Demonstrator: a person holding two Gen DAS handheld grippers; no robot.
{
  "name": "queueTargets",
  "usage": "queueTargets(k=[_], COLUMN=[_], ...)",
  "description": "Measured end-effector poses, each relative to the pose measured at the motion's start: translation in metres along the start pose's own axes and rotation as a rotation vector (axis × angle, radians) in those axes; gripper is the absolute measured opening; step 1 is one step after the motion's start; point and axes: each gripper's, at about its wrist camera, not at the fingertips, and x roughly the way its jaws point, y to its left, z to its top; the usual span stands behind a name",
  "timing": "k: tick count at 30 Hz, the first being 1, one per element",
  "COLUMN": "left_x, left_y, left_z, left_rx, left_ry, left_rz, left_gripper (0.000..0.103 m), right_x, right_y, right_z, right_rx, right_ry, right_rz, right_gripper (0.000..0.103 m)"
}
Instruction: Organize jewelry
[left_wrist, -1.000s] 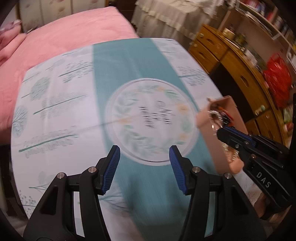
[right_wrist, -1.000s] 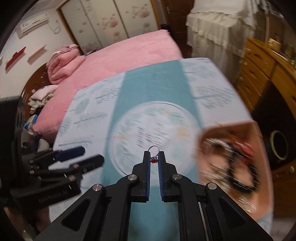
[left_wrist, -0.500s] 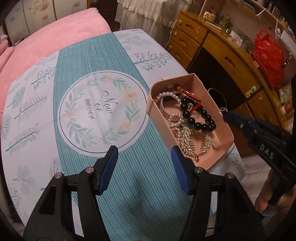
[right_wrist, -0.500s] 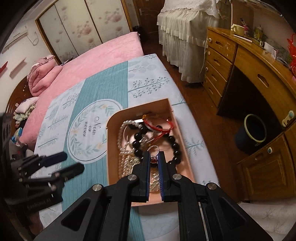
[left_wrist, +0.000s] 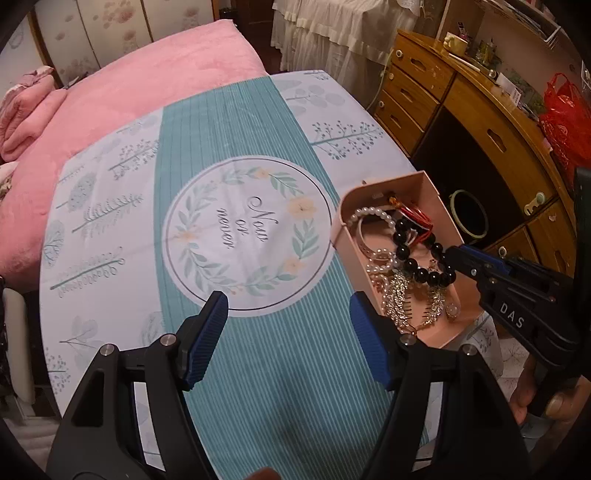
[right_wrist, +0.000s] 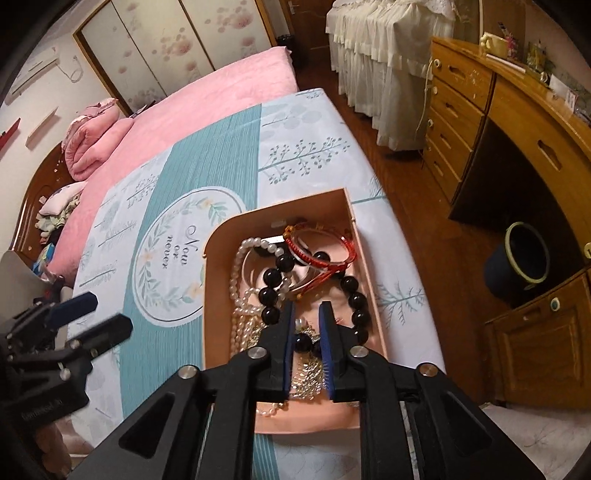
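Two grippers: right gripper (right_wrist: 307, 314) parted, empty, above the tray (right_wrist: 210, 295) of jewelry (right_wrist: 275, 291) on the bench (left_wrist: 258, 354). Left gripper (left_wrist: 288, 314) wide apart beside the tray.

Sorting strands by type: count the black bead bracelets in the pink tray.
1: the black bead bracelet loops across the pink tray middle, partly beneath the right gripper. Others may hide underneath.
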Motion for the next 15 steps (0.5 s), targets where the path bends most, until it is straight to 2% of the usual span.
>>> queueTargets(k=[11, 15], left_x=[-0.033, -0.045], left_y=[0.020, 0.026], left_z=[-0.005, -0.014], left_rx=[-0.033, -0.056], left_ry=[-0.036, -0.047], left_rz=[0.061, 0.075], left_gripper=[0.066, 0.066], right_x=[-0.035, -0.053], right_y=[0.035, 0.060], right_z=[-0.004, -0.007], right_rx=[-0.077, -0.130], right_ry=[0.031, 0.037], right_rz=[0.060, 0.060], right_gripper=[0.019, 0.029])
